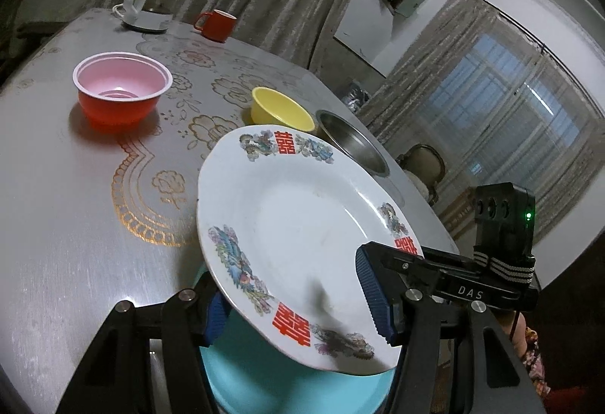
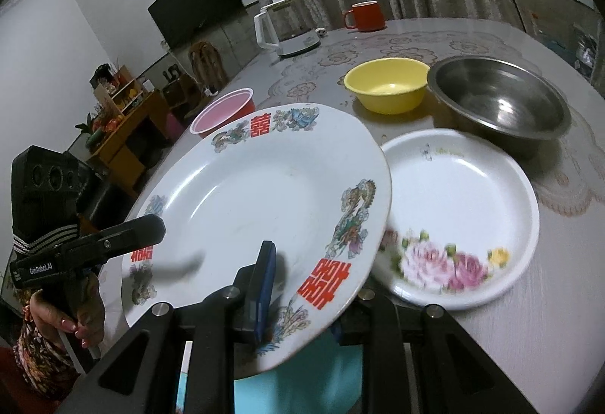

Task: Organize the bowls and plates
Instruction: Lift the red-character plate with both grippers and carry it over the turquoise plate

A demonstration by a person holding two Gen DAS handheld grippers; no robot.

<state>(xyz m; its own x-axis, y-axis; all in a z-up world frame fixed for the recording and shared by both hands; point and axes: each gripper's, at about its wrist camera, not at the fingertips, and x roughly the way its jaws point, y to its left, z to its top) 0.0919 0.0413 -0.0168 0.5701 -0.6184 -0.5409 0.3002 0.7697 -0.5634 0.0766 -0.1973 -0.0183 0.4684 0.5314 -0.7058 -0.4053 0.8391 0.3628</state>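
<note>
Round table under grey cloth with gold floral print, curtains behind.

Centre of both views: large white ceramic plate with red characters and dragon print, raised and tilted above a turquoise plate at the bottom edge.

Left gripper: pads well apart, straddling the near rim of the large plate, one pad below at lower left, one above at lower right. Cannot tell whether either pad presses on it.

Right gripper: closed onto the opposite rim, blue pad against the upper face, other finger beneath and mostly hidden.

Right of the raised plate in the right wrist view: white plate with pink flower print, flat on the cloth, blurred.

Beyond the far rim in the left wrist view: small yellow bowl just beside a stainless steel bowl.

Upper left of that view: red plastic bowl with pink interior, well apart from the others.

Far edge: white electric kettle, red mug.
</note>
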